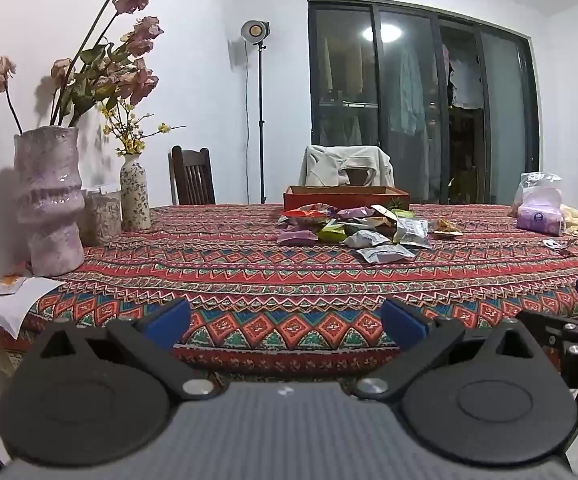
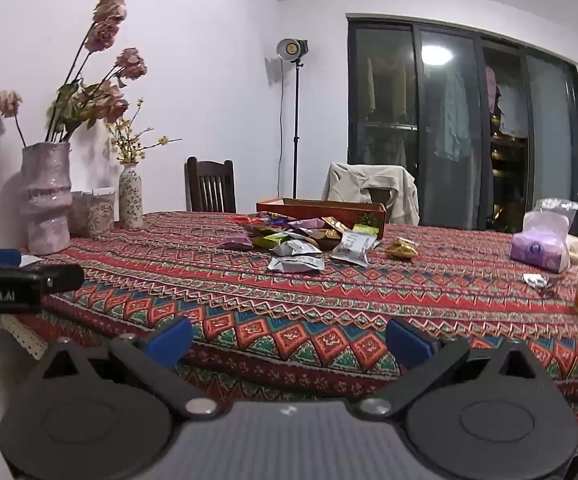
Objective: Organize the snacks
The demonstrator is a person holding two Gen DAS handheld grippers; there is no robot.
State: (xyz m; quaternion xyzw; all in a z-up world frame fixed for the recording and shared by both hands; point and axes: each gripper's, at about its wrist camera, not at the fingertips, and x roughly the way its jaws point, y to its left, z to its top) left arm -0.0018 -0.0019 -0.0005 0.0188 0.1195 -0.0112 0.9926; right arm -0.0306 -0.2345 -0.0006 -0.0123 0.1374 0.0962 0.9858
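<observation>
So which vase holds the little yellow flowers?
The small white patterned bottle vase, not the big lumpy pink vase left of it, which holds tall faded pink flowers.

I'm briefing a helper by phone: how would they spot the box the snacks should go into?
Find the table with the red patterned cloth. On its far side, in front of the chair draped with a pale jacket, lies the pile of snack packets. The shallow red-orange box sits just behind it, the only rigid, straight-walled thing there.
</observation>
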